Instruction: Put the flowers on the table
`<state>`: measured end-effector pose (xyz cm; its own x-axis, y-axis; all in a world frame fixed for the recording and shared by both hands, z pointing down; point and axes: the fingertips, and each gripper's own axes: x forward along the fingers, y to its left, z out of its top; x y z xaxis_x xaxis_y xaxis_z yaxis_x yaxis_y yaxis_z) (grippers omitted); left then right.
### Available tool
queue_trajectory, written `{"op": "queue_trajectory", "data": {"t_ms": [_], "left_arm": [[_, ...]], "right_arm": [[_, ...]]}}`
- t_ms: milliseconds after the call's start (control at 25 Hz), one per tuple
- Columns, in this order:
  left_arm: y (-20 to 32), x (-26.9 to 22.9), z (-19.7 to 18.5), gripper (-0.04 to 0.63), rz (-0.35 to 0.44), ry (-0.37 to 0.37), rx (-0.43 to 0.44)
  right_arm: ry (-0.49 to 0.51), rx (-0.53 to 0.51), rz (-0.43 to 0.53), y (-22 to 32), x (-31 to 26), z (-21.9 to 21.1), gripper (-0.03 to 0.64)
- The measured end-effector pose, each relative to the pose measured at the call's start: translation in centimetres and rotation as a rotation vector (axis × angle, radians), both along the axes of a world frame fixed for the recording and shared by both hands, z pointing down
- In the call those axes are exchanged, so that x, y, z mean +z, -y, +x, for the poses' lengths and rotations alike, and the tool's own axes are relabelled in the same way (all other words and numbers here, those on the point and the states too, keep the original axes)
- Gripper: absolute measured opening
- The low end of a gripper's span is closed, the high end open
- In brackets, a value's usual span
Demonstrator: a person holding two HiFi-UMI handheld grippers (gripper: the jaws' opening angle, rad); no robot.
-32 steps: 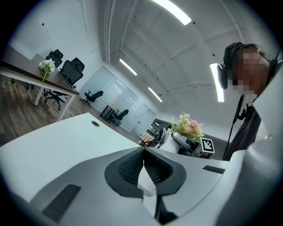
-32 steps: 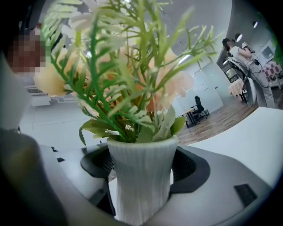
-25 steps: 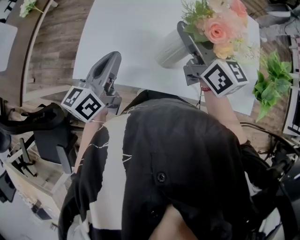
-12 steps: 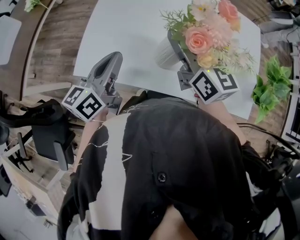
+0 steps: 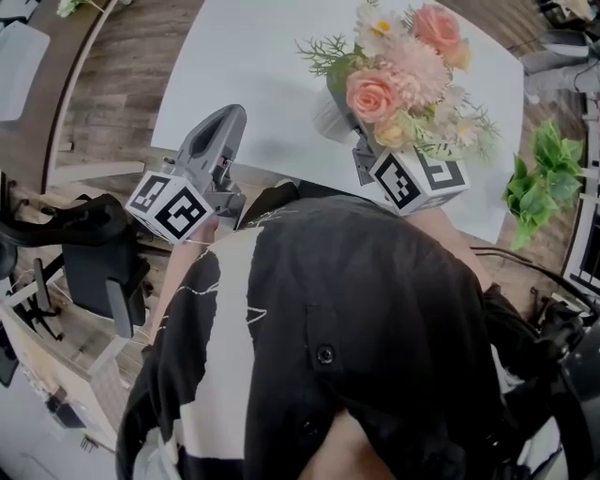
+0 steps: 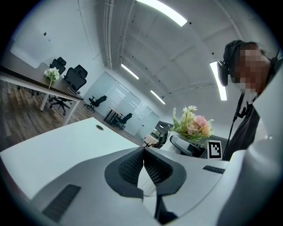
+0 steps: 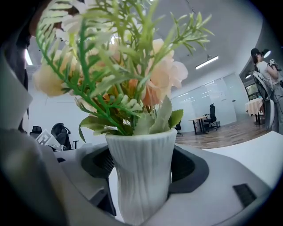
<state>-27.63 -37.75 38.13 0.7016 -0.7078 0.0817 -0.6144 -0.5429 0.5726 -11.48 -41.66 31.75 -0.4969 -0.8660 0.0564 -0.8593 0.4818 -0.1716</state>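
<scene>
Right gripper view shows ribbed vase [image 7: 141,172] (peach flowers [image 7: 164,79]).

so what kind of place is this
Probably an open-plan office: a long desk with black swivel chairs, glass partition walls and strip ceiling lights. The right claw holds a white vase of flowers at a white table.

Vase [image 7: 140,172] partly out of sight
Base cut by the bottom edge; from the head view, flowers [image 5: 398,80] hide its mouth.
</scene>
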Motion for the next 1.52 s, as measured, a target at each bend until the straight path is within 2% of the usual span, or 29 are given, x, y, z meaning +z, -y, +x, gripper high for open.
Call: {"op": "queue_trajectory", "data": {"t_ms": [520,1040,1520], "left_arm": [[0.4,0.2,-1.0,0.014,0.012,-0.005,0.026],[0.9,0.9,0.4,0.014,-0.006,-0.016,0.065],[-0.9,-0.6,1.1,0.014,0.027,-0.003,0.029]], "right_arm": [[-0.074,-0.037,0.029,-0.8,-0.5,-3.2,0.359],[-0.093,-0.049,0.024,-0.6,-0.2,-3.0,0.359],[-0.094,-0.116,0.064,-0.9,-0.5,-3.4,0.360]]}}
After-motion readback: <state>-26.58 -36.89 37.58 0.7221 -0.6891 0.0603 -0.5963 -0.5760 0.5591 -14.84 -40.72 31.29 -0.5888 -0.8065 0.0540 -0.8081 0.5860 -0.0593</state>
